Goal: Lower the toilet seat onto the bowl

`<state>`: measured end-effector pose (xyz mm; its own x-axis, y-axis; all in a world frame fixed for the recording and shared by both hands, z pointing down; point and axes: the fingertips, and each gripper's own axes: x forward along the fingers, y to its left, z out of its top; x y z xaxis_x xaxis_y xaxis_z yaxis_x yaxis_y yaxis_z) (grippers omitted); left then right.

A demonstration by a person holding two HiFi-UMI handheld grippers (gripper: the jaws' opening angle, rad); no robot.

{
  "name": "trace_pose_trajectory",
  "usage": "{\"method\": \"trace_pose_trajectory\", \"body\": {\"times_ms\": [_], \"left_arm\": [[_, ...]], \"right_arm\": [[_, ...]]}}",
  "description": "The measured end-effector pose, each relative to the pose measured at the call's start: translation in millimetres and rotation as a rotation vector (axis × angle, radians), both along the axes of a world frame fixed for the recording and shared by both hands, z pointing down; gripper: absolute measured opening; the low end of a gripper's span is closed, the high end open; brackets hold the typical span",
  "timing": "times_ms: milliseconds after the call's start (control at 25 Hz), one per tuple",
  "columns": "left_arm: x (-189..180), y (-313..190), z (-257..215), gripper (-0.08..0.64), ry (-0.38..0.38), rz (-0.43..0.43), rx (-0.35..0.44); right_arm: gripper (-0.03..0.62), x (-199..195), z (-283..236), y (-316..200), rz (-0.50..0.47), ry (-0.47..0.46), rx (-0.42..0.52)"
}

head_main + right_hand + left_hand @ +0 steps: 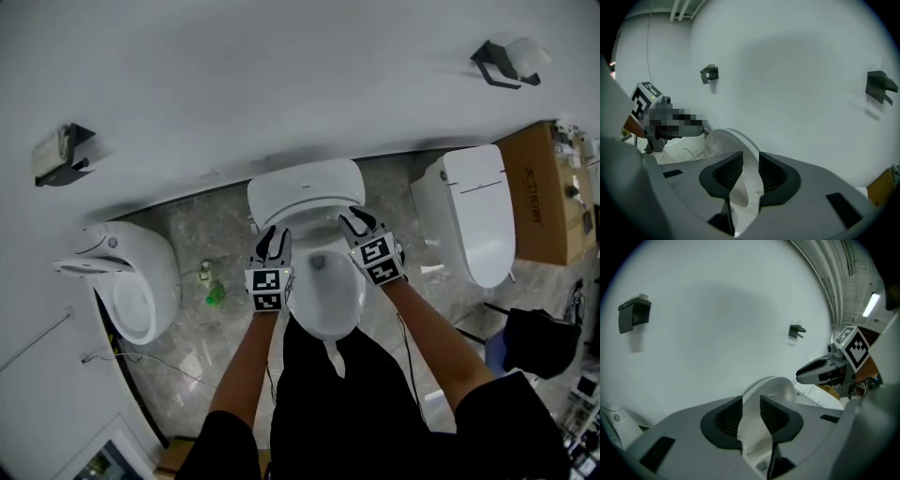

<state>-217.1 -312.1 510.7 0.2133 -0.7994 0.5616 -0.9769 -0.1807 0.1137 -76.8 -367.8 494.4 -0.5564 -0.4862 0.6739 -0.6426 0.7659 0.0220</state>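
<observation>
The white toilet [328, 305] stands in the middle against the wall, with its seat [314, 220] raised at the back of the open bowl. My left gripper [272, 236] is at the seat's left edge and my right gripper [354, 221] at its right edge. In the left gripper view the seat's white rim [776, 389] runs between the left gripper's [751, 411] ribbed pads, which stand apart. In the right gripper view the rim [725, 140] likewise passes between the right gripper's [751, 171] parted pads. Both grippers are open around the rim.
Another toilet [131, 281] stands to the left and a third one [478, 211] to the right. A cardboard box [544, 187] is at the far right, with a black bag [544, 342] in front of it. Two holders [61, 155] [506, 64] hang on the wall. A small green thing [216, 295] lies on the floor.
</observation>
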Motion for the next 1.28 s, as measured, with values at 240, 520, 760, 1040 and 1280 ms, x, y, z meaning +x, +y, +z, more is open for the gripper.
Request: {"method": "trace_pose_trajectory", "body": {"times_ms": [240,520,760,1040,1280], "left_arm": [[3,-15,21,0.133,-0.028,0.023,-0.03],[2,-26,27,0.133,-0.06,0.044,-0.01],[0,-29,37,0.133,-0.135,0.053,-0.012],[-2,-32,37,0.126,-0.137,0.032,-0.037],[-2,-29,30,0.126,-0.081,-0.002,-0.013]], "right_arm": [[0.127,-2,26,-13,-0.065,0.066,0.018],[0.13,-8,41,-23,-0.04,0.08,-0.002],[0.13,-6,46,-27,-0.04,0.095,-0.005],[0.115,-6,46,-26,-0.078,0.094,-0.019],[0.095,-3,43,-20,-0.096,0.106,-0.002]]}}
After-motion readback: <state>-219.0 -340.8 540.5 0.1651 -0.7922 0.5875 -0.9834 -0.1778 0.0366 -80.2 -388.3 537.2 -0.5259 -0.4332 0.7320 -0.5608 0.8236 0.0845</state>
